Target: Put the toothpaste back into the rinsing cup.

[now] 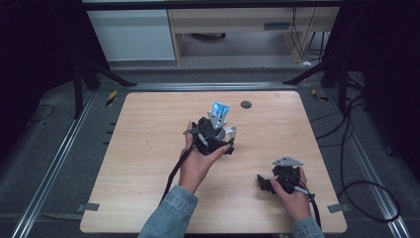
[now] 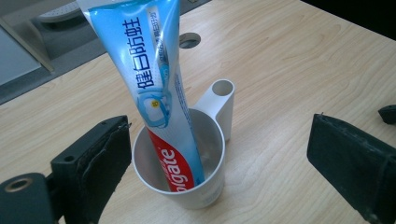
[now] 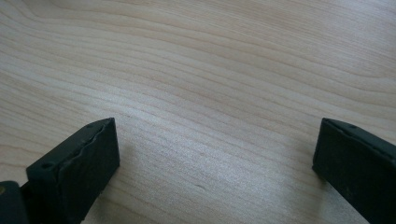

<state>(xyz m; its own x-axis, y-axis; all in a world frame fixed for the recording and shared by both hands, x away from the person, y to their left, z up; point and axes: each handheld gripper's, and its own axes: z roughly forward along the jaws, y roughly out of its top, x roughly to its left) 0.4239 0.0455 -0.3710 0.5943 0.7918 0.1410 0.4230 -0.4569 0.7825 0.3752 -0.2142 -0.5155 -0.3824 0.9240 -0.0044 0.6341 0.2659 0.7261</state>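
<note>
White plastic forms the cup (image 2: 187, 182), which sits at lower centre of the left gripper view on the pale wooden table (image 2: 289, 56). A hollow tubular handle (image 2: 222, 100) juts from its far rim. Standing in the cup is a blue, white and red toothpaste tube (image 2: 156, 88), its red end down at the bottom and its flat crimped end leaning toward the upper left of the frame, resting against the cup's near-left wall. Nothing else is visible in the cup.

In the high view the left gripper (image 1: 214, 130) hovers at the middle of the table over the cup (image 1: 229, 132), with the tube's blue top (image 1: 219, 108) poking up past it. Its jaws stand wide, one on each side of the cup, touching neither cup nor tube. The right gripper (image 1: 271, 184) rests toward the lower right of the high view, well apart from the cup; its own view shows both jaws spread wide over bare wood grain, holding nothing.

The tube looks light and soft, with a glossy skin that could slip or dent under a hard squeeze; the flat upper body, above the rim, seems the best place to pinch, across its thin faces. The cup looks stiff, light and smooth, likely to tip or slide if the leaning tube is dragged sideways. Its wall or the handle would give a firmer hold.
</note>
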